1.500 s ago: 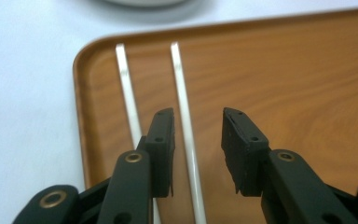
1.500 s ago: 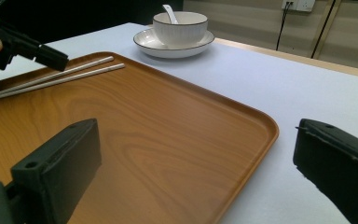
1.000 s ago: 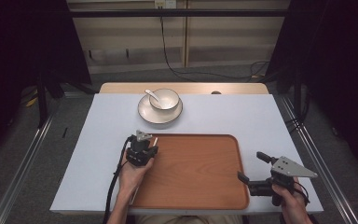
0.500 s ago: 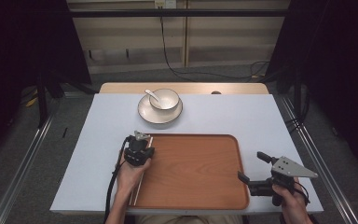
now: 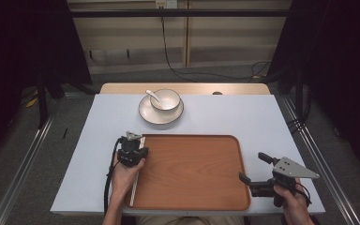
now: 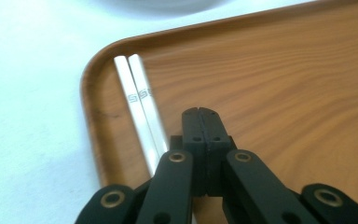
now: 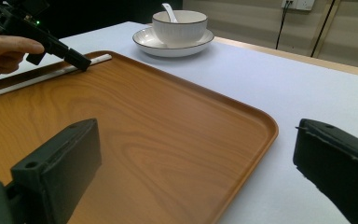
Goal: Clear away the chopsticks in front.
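Observation:
A wooden tray (image 5: pixel 192 173) lies on the white table in front of me. Two white chopsticks (image 5: pixel 134 187) rest side by side along its left inner edge (image 6: pixel 137 98). My left gripper (image 5: pixel 137 141) hovers over the tray's far left corner, its jaws pressed together with nothing between them (image 6: pixel 200 112), just right of the chopsticks. In the right gripper view its tip (image 7: pixel 81 63) sits close to the chopsticks (image 7: pixel 37 77). My right gripper (image 5: pixel 253 168) is open and straddles the tray's right rim (image 7: pixel 200 149), holding nothing.
Beyond the tray, a white bowl (image 5: pixel 165 99) with a spoon (image 5: pixel 153 96) sits on a plate (image 5: pixel 161 112). A wooden strip (image 5: pixel 183 88) runs along the table's far edge. Metal rails flank the table on both sides.
My left gripper has shifted slightly to the left over the tray's corner. The right gripper has stayed in place.

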`<state>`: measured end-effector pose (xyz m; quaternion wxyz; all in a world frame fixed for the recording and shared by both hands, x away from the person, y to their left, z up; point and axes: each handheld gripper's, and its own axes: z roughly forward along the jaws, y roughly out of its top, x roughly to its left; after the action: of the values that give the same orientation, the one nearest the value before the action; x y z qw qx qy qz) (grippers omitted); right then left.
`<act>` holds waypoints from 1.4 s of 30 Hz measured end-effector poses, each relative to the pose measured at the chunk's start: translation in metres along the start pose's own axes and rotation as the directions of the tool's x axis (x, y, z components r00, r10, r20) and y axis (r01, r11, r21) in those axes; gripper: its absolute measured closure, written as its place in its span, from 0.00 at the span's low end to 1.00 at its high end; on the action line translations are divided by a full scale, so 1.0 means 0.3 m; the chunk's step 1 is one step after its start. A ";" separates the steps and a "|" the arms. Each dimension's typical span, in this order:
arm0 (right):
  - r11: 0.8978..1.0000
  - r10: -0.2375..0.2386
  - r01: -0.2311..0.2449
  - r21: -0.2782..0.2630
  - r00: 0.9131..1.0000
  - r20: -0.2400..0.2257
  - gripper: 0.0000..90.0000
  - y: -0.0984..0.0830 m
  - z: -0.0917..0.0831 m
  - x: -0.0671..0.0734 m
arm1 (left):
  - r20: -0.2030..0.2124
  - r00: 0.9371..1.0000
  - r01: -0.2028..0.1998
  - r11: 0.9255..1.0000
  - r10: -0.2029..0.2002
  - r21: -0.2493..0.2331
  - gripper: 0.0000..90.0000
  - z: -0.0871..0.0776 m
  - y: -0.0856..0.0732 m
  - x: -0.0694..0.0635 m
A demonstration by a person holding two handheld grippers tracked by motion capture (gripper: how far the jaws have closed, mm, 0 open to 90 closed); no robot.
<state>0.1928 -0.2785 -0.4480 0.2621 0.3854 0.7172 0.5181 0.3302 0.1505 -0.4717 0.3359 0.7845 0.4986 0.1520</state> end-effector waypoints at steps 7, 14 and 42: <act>1.000 0.002 -0.002 0.001 1.000 0.001 0.01 0.000 0.000 0.000 | 0.008 1.000 0.007 1.000 -0.007 -0.008 1.00 -0.001 -0.004 0.005; 1.000 0.003 -0.003 0.005 1.000 0.011 0.01 0.000 0.000 -0.002 | 0.034 0.999 0.005 0.997 -0.003 -0.074 1.00 -0.020 -0.002 0.000; 1.000 0.011 -0.011 0.005 1.000 0.009 0.01 0.002 0.001 -0.002 | 0.009 1.000 -0.005 0.949 0.009 -0.314 0.03 -0.026 0.134 0.050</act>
<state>0.1936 -0.2787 -0.4477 0.2616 0.3921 0.7152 0.5161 0.3600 0.1556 -0.4403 0.4585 0.7236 0.4635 0.2266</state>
